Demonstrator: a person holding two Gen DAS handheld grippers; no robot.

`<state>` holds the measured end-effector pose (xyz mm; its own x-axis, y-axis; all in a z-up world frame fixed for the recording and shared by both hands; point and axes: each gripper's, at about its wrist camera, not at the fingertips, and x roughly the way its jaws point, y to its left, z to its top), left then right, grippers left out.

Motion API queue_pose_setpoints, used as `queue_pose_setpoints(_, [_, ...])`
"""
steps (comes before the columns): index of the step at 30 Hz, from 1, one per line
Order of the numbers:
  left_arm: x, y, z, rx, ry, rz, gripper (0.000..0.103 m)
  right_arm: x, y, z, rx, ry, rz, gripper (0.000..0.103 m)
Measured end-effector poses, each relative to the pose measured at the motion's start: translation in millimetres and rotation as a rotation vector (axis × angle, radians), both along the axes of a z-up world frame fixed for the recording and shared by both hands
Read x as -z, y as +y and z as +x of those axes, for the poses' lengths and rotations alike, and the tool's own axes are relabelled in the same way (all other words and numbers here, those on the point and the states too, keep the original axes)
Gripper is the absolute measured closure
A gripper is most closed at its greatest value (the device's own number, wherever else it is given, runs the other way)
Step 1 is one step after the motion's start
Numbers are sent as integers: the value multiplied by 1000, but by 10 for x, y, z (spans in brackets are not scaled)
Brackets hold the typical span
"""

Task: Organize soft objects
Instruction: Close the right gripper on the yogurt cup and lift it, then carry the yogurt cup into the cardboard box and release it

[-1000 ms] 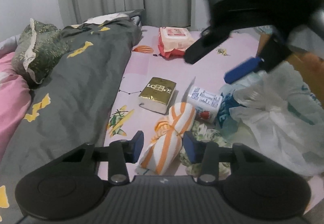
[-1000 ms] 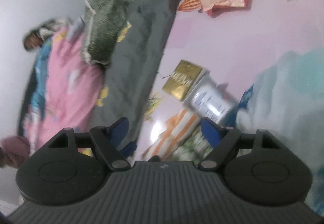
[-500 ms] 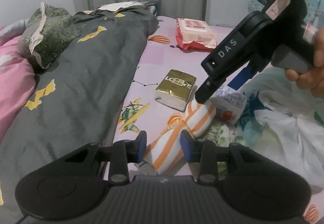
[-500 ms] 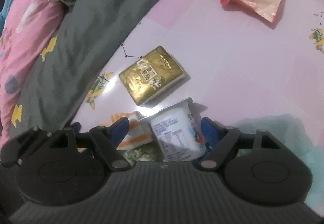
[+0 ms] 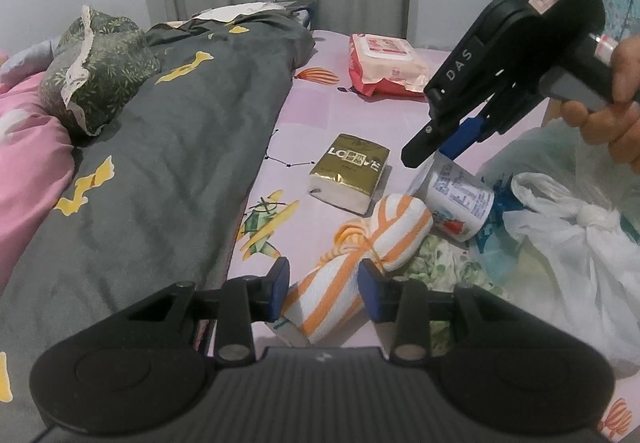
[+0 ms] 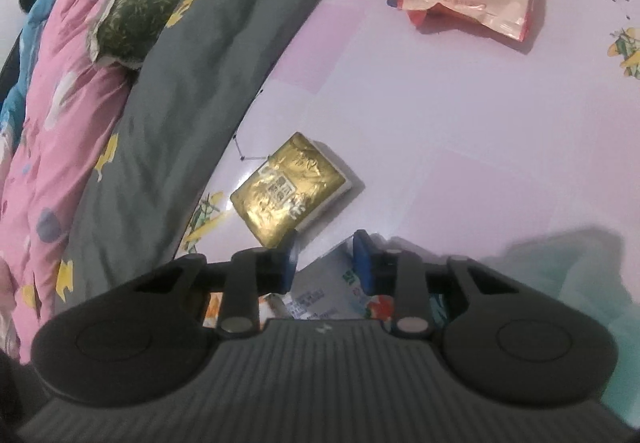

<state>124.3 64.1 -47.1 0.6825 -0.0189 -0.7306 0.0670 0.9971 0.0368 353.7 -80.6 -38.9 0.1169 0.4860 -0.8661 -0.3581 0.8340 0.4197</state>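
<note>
An orange-and-white striped rolled cloth (image 5: 360, 255) lies on the pink bed sheet, its near end between the fingers of my left gripper (image 5: 323, 289), which is shut on it. My right gripper (image 6: 325, 261) has its fingers closed on the top of a white tissue roll pack (image 5: 460, 199), which also shows in the right wrist view (image 6: 320, 295). A gold tissue pack (image 5: 350, 171) lies just beyond, seen too in the right wrist view (image 6: 290, 189). A pink wet-wipes pack (image 5: 384, 63) lies further back.
A grey quilt (image 5: 160, 163) with yellow shapes covers the bed's left side, with a green pillow (image 5: 96, 63) and pink blanket (image 5: 24, 171) beyond. White knotted plastic bags (image 5: 576, 243) and a green floral cloth (image 5: 444, 263) lie at the right.
My right gripper came down onto the white tissue roll and its fingers closed on it. My left gripper's fingers narrowed on the striped cloth.
</note>
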Motion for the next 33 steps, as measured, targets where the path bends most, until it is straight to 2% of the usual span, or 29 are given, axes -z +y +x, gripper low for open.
queue_pose_setpoints(1, [2, 2, -11, -2, -2, 5, 62, -20, 15, -13, -12, -1, -9, 71])
queue_pose_setpoints(3, [6, 23, -32, -16, -1, 12, 62, -80, 45, -49, -65, -4, -21, 58])
queue_pose_setpoints(5, [13, 61, -47, -29, 4, 6, 61, -153, 85, -123, -131, -44, -57, 38])
queue_pose_setpoints(7, [21, 92, -49, -36, 10, -4, 61, -202, 146, -207, -204, -98, -106, 33])
queue_pose_setpoints(12, [22, 109, -51, -43, 13, -8, 61, -68, 246, -226, -254, -133, -211, 37])
queue_pose_setpoints(14, [24, 121, -52, -44, 17, -12, 61, 2, 286, -198, -268, -116, -205, 45])
queue_pose_setpoints(21, [41, 160, -44, -47, 22, -32, 60, 204, 437, -129, -248, -95, -224, 54])
queue_pose_setpoints(25, [38, 166, -39, -44, 21, -30, 60, 96, 387, -146, -202, -153, -149, 57])
queue_pose_setpoints(30, [7, 142, -49, -34, 19, -21, 59, -171, 233, -287, -133, -322, -49, 56])
queue_pose_setpoints(33, [-73, 116, -94, -33, -17, -5, 59, -225, 178, -358, -123, -364, 0, 56])
